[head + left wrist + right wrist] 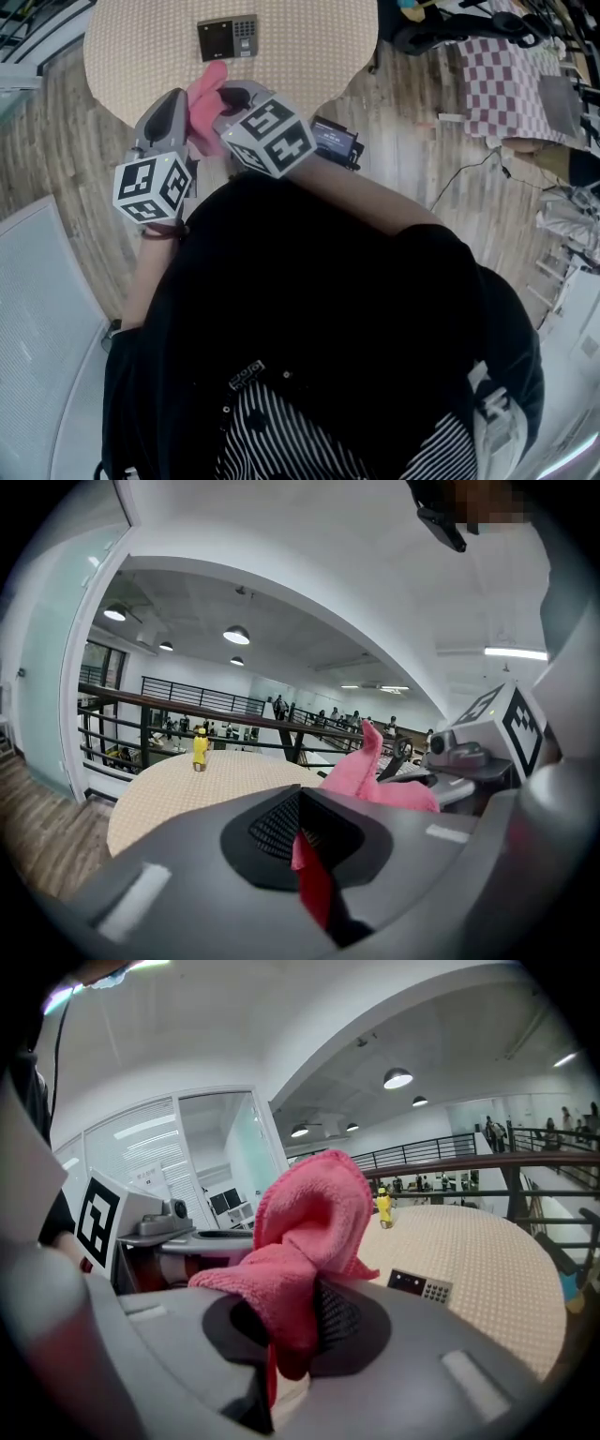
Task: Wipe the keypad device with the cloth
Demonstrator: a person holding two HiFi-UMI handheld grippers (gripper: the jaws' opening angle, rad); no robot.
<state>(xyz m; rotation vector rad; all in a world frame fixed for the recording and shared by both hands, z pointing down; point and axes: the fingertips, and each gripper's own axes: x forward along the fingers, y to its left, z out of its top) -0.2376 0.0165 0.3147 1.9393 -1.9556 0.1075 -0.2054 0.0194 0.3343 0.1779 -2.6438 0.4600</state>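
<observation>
Left gripper and right gripper both clamped the half-hidden cloth; the keypad device lay at twelve o'clock on the table.

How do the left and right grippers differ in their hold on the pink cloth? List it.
The left gripper pinches only a thin edge of the cloth; the right gripper clamps a thick bunch standing above its jaws. The right gripper view shows the keypad device; the left gripper view does not. Both are shut on the same cloth.
</observation>
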